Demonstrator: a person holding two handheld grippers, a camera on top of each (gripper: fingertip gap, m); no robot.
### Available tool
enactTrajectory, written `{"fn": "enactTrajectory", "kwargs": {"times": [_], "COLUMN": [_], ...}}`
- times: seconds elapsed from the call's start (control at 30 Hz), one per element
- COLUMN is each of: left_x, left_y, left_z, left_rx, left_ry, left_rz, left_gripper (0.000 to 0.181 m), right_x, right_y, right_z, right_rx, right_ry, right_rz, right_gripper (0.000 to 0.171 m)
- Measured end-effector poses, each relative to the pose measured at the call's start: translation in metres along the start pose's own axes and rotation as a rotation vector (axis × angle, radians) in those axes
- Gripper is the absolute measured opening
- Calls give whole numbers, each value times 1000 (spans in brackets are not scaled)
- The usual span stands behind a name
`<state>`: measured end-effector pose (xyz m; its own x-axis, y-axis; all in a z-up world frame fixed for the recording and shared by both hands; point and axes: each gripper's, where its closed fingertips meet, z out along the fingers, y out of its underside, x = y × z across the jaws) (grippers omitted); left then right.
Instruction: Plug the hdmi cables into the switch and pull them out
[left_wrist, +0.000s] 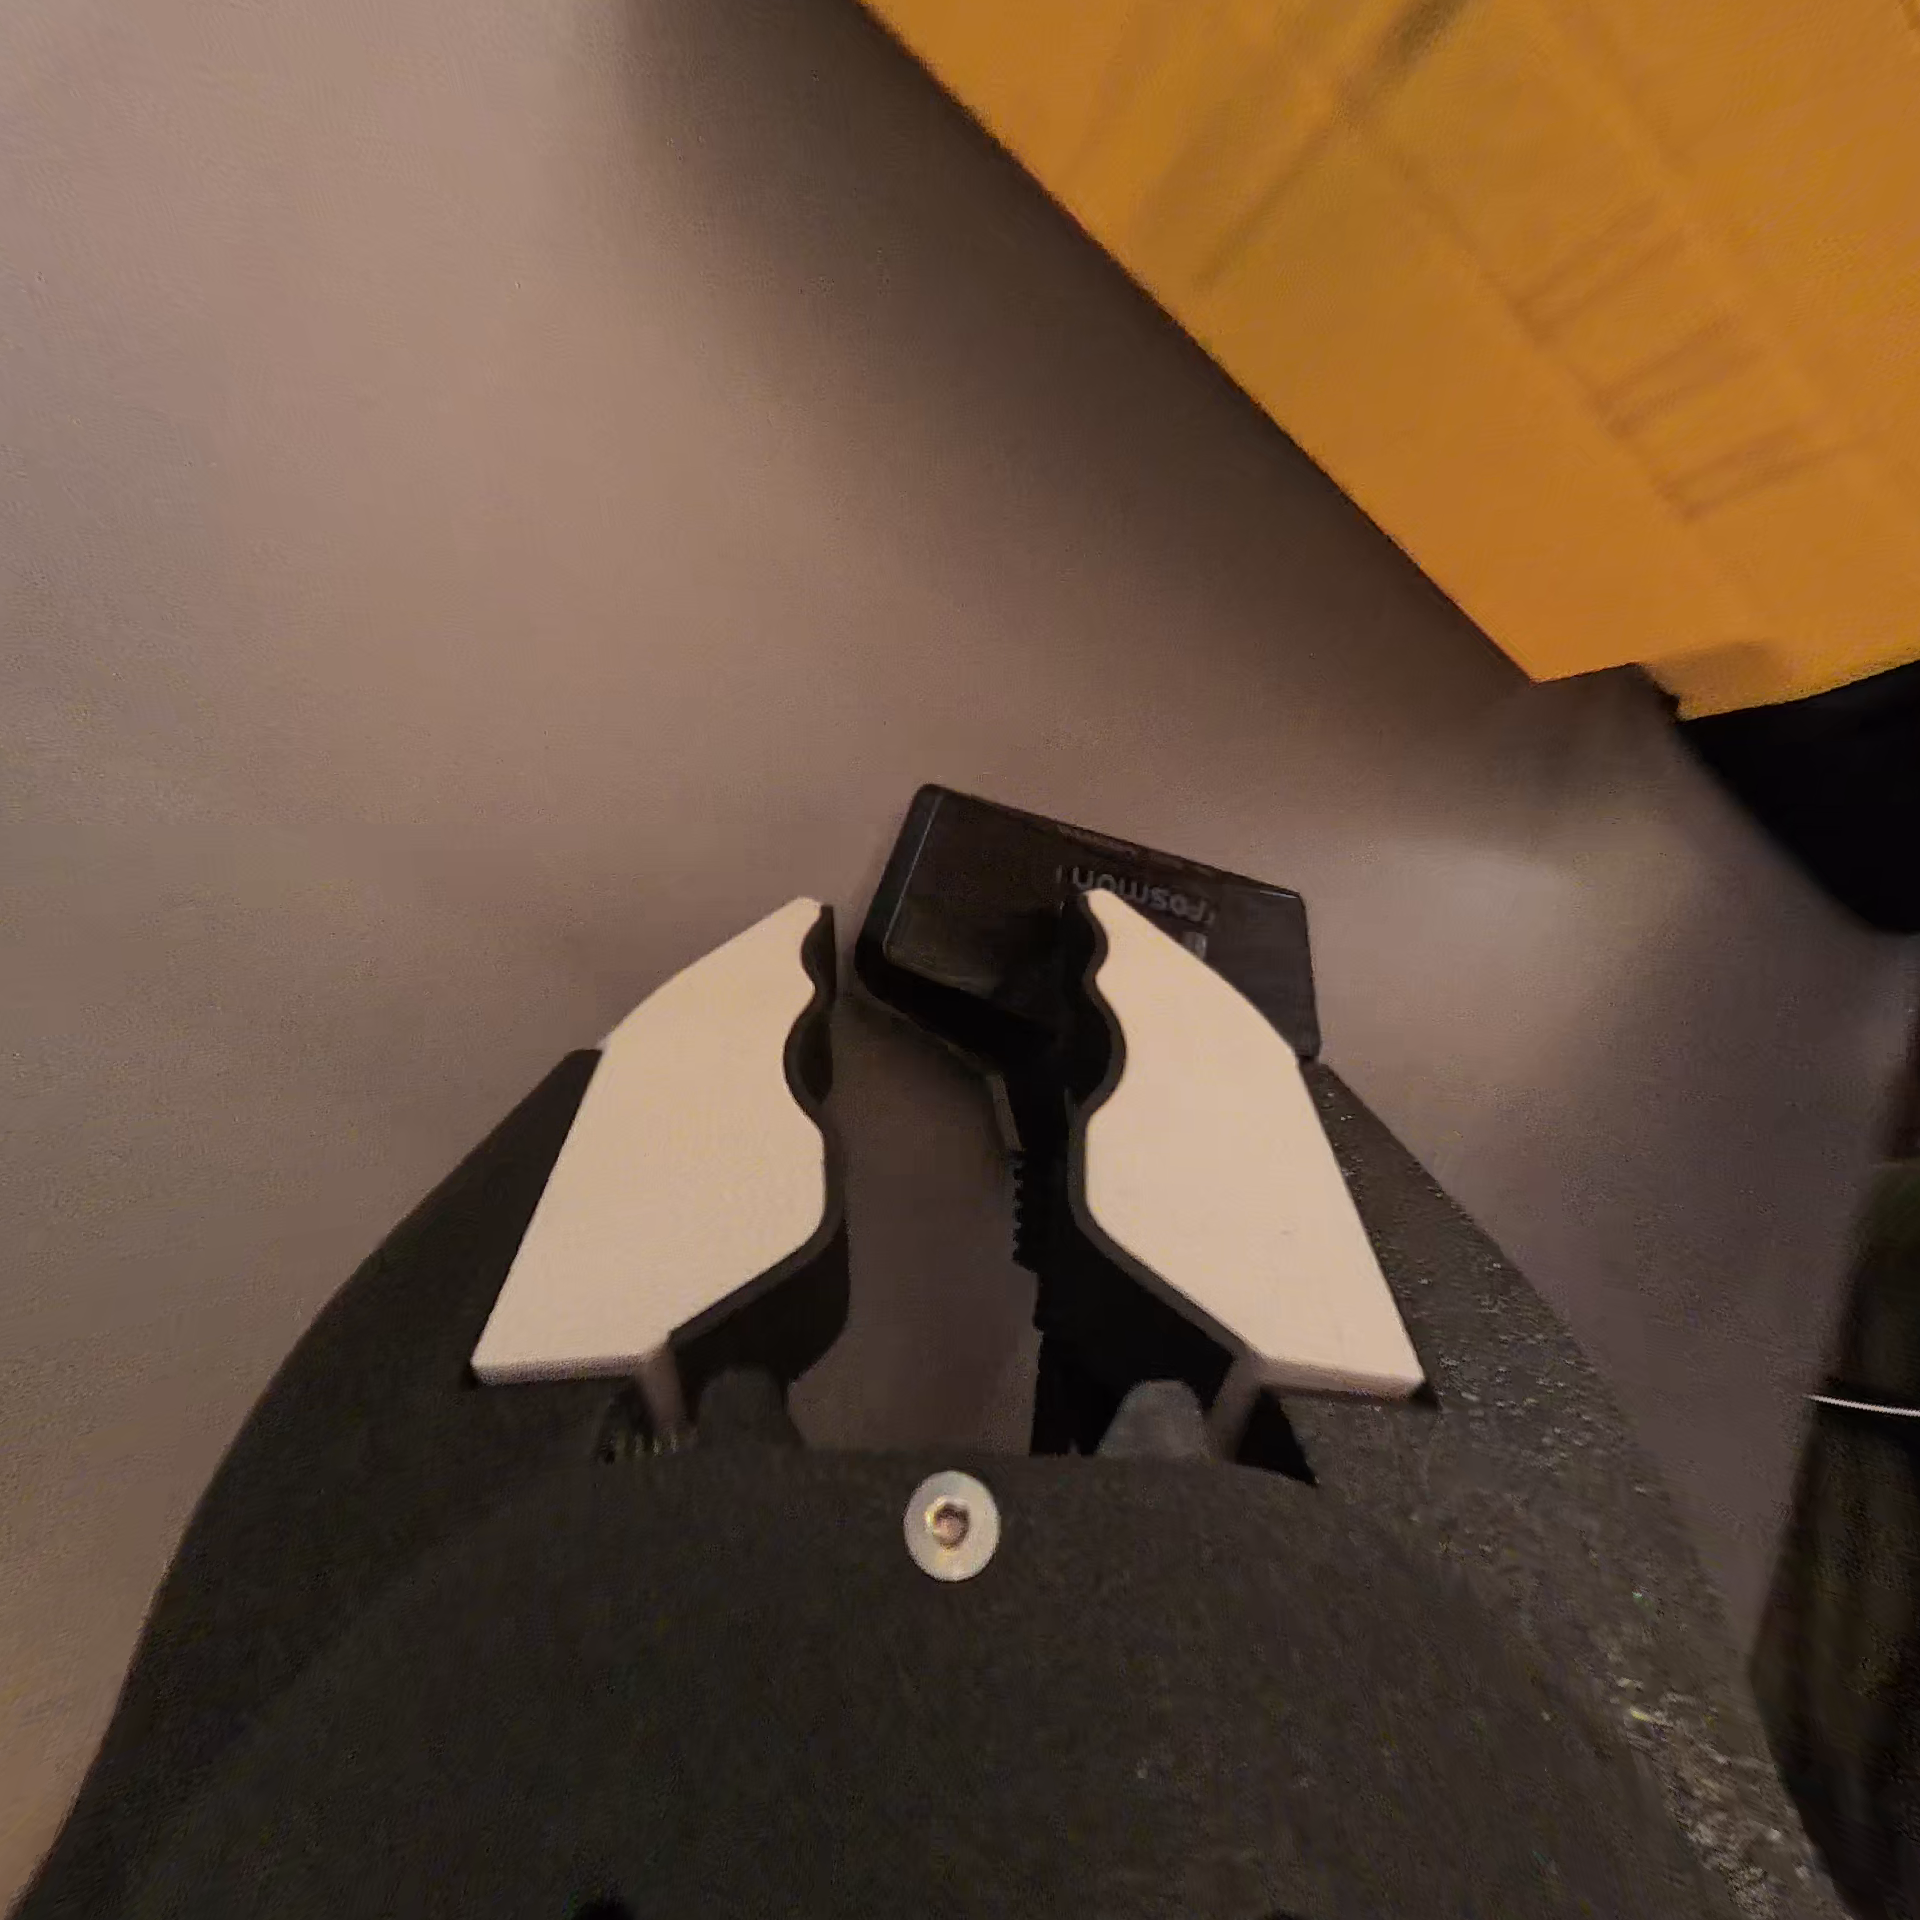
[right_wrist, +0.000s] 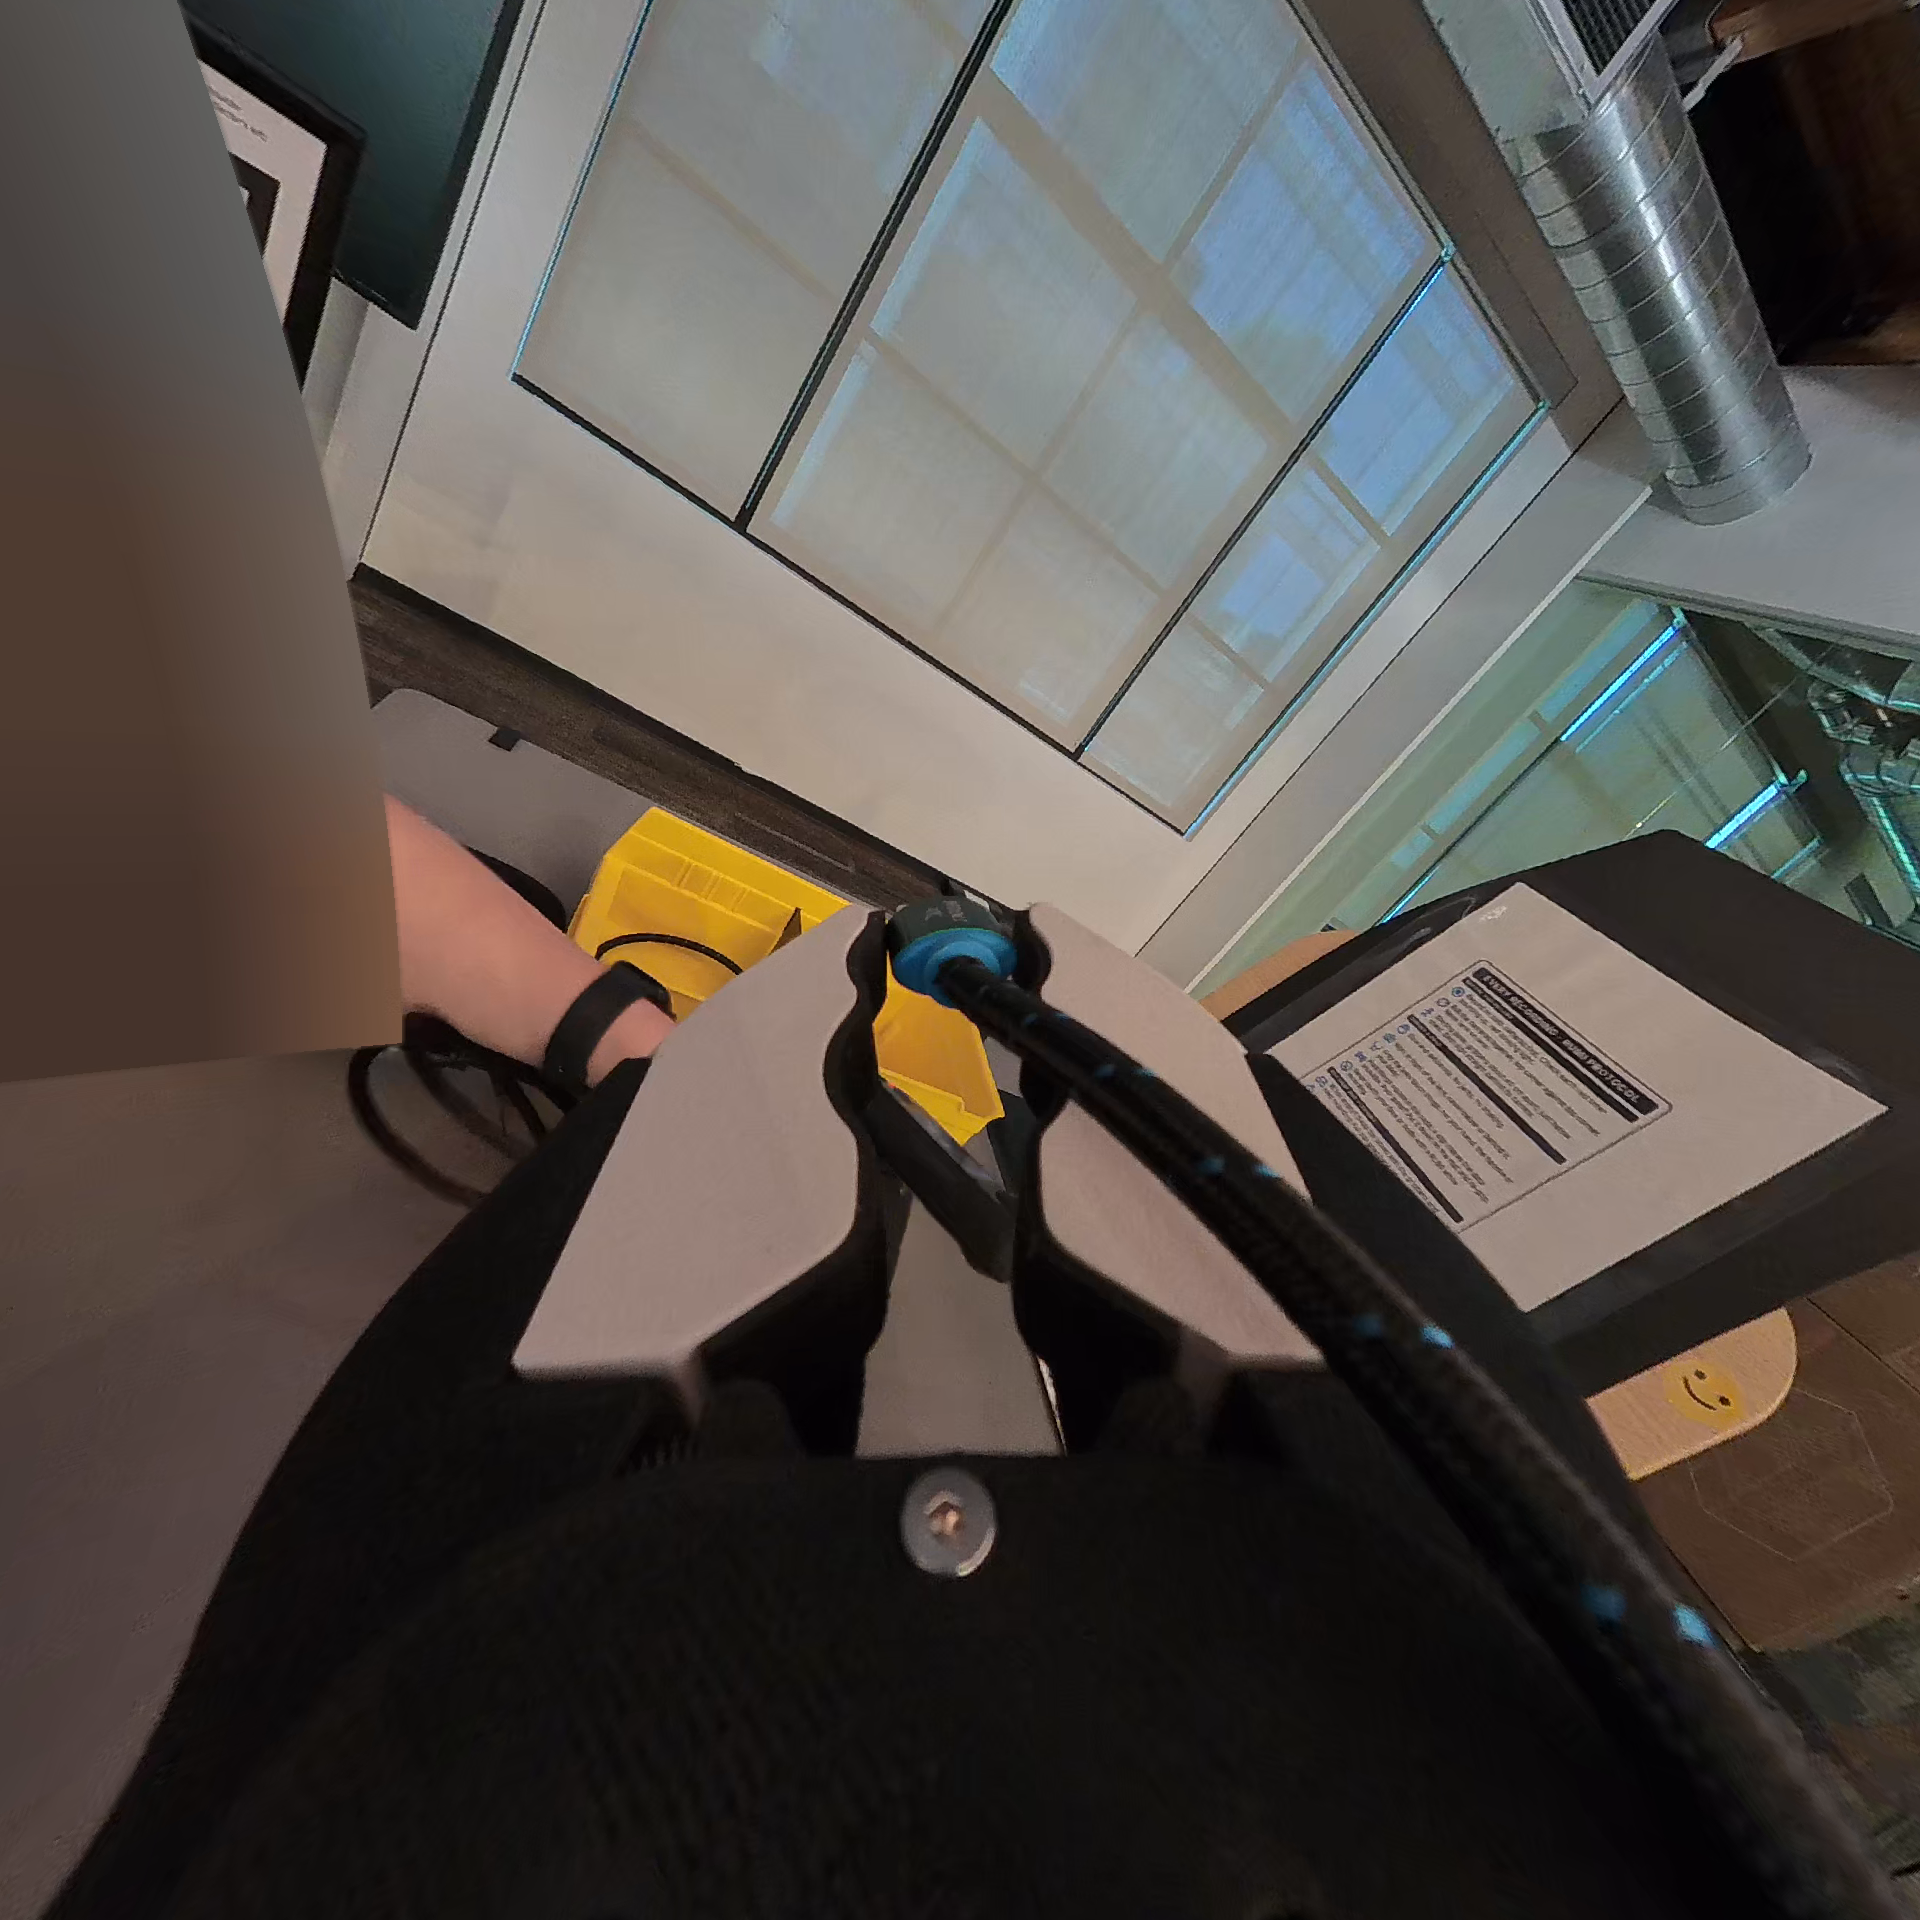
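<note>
Two grippers at work: my left gripper (left_wrist: 951, 914) hangs unclenched around the switch (left_wrist: 1081, 914) on the table (left_wrist: 416, 520), while my right gripper (right_wrist: 945, 925) clamps the cable (right_wrist: 1247, 1195) plug, raised for insertion

The switch (left_wrist: 1081, 935) lies on the table (left_wrist: 416, 623), just ahead of the left tongs (left_wrist: 951, 914), with a cable running back from it between the fingers. A box (left_wrist: 1507, 260) stands behind the switch, to its right. The right tongs (right_wrist: 951, 925) grip an hdmi cable (right_wrist: 1195, 1164) plug at their tips, before a bin (right_wrist: 675, 904).
</note>
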<state>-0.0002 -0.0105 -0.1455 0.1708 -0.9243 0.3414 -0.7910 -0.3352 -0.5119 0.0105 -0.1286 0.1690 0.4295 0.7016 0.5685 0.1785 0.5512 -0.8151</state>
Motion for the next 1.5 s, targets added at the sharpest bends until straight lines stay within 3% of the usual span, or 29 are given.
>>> {"fn": "enactTrajectory", "kwargs": {"times": [0.27, 0.43, 0.53, 0.8, 0.87, 0.97, 1.1, 1.17, 1.23, 1.27, 1.37, 1.5], "left_x": [0, 14, 8, 41, 45, 38, 22, 8, 4, 2, 10, 34], "left_y": [-13, -10, -15, -22, -14, -6, -4, 1, 13, 14, 9, 10], "left_z": [-9, -15, -26, -39, -34, -30, -27, -26, -17, -13, -6, 7], "left_rx": [-4, -110, -162, -170, -191, -242, -369, -488, -585, -603, -575, -495], "left_ry": [-239, -202, -291, -267, -330, -452, -491, -535, -533, -556, -535, -326], "left_rz": [386, 353, 387, 445, 530, 619, 606, 623, 632, 647, 653, 378], "left_gripper": [24, 28, 33, 32, 27, 39, 35, 23, 0, 0, 0, 8], "right_x": [-1, -1, -1, -2, -2, -2, -4, -4, -4, -4, -3, -4], "right_y": [-1, -1, -4, -8, -11, -15, -16, -16, -16, -17, -21, -28], "right_z": [0, -1, -2, -7, -9, -12, -11, -11, -12, -13, -18, -25], "right_rx": [1, -4, 5, 16, 23, 41, 42, 35, 36, 38, 56, 82], "right_ry": [-4, 2, 2, 4, 8, 9, 7, 7, 9, 10, 10, 13], "right_rz": [-6, -18, -20, -35, -39, -40, -45, -50, -52, -53, -54, -63], "right_gripper": [24, 24, 24, 24, 24, 24, 24, 24, 24, 24, 24, 24]}}
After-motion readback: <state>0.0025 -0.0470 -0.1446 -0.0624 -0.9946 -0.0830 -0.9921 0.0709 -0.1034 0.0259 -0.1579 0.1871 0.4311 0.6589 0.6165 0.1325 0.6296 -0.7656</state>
